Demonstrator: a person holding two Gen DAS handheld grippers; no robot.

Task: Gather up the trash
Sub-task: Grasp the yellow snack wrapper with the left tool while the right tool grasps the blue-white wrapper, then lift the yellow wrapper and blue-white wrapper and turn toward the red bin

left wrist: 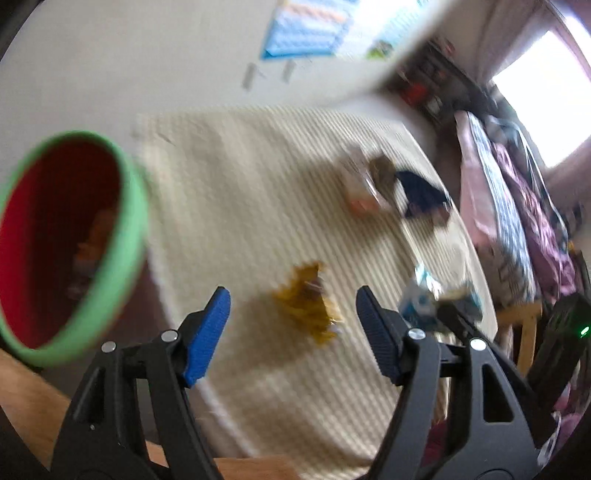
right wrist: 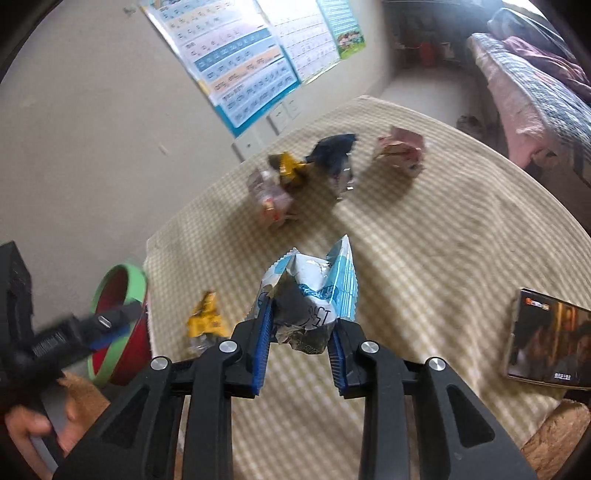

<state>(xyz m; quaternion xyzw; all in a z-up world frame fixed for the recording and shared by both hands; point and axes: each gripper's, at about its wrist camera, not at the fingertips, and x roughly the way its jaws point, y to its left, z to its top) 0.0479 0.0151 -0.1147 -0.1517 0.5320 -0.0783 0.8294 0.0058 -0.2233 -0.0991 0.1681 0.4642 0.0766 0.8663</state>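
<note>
Right tool (right wrist: 301, 328) is pinching a crumpled blue-white wrapper (right wrist: 314, 291) above the worktop (right wrist: 424, 258). Left tool (left wrist: 291, 332) is spread wide over a yellow wrapper (left wrist: 308, 301), bin (left wrist: 70, 236) just beside.

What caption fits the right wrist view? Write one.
Right hand-held gripper clamps a blue-white wrapper above the checked tablecloth.

Honestly, you won't get any readable text out of these. The wall chart (right wrist: 240, 70) has rows of characters in coloured bands, but they're too small and soft to make out, and in your left view the same chart (left wrist: 306, 29) is pure blur. The blue-and-white wrapper (right wrist: 314, 291) shows printed marks, crumpled beyond reading. The booklet (right wrist: 550, 339) carries small print, also illegible.
</note>
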